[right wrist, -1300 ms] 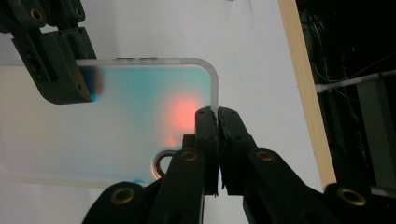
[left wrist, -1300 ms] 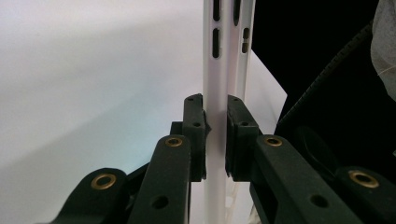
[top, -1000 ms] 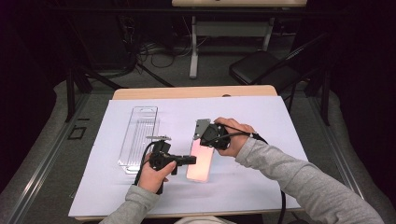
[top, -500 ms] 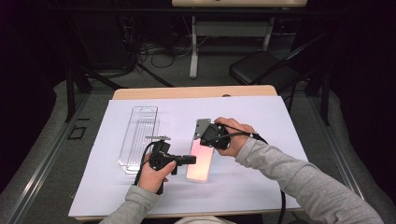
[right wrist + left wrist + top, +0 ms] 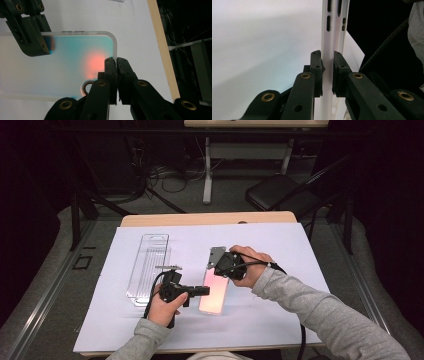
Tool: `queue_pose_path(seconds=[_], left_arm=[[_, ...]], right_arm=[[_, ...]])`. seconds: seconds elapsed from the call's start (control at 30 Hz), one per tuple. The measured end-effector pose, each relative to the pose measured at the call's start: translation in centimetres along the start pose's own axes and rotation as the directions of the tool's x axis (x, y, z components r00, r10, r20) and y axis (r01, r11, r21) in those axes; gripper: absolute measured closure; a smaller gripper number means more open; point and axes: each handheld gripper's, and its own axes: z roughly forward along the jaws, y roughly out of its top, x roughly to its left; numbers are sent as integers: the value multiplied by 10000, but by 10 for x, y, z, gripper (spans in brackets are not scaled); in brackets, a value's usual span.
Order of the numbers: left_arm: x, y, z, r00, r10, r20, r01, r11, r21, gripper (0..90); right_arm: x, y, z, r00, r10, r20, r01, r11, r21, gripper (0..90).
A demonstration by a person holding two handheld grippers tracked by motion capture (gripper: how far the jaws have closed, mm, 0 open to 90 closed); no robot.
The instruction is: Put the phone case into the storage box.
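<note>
Both grippers are clamped on the same thing: a pink translucent phone case (image 5: 214, 290) lying roughly lengthwise on the white sheet (image 5: 280, 320) that covers the table (image 5: 205, 218).

Left gripper (image 5: 200, 290) comes in from the case's left side, jaws pointing across the sheet toward the case. In the left gripper view the left gripper (image 5: 327, 72) has its pads closed on the case's thin side wall (image 5: 329, 50), seen edge-on, with the button slots visible further up the wall.

Right gripper (image 5: 220, 268) sits at the far end of the case, hand wrapped over its body. In the right gripper view its jaws are pressed together, the right gripper (image 5: 116, 65) pinching the case's rim right beside a rounded corner (image 5: 113, 37). The case face (image 5: 75, 65) glows teal with an orange-pink patch near the jaws. The left gripper shows up there too, top left, gripping the opposite long edge.

A clear plastic tray (image 5: 148, 265) lies on the sheet to the left of the case, near the left gripper, apart from the case.

Floor beyond the table: a dark chair (image 5: 280, 195), a desk leg and loose cables.
</note>
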Motion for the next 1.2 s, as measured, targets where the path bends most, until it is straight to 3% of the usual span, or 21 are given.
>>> queue_pose_path(seconds=[1.2], left_arm=[[1,0,-3,10000,4,-3,-4,9999,-145,819]], right_arm=[[-2,0,0,9998,175,-72,-176,9997,-140,869]])
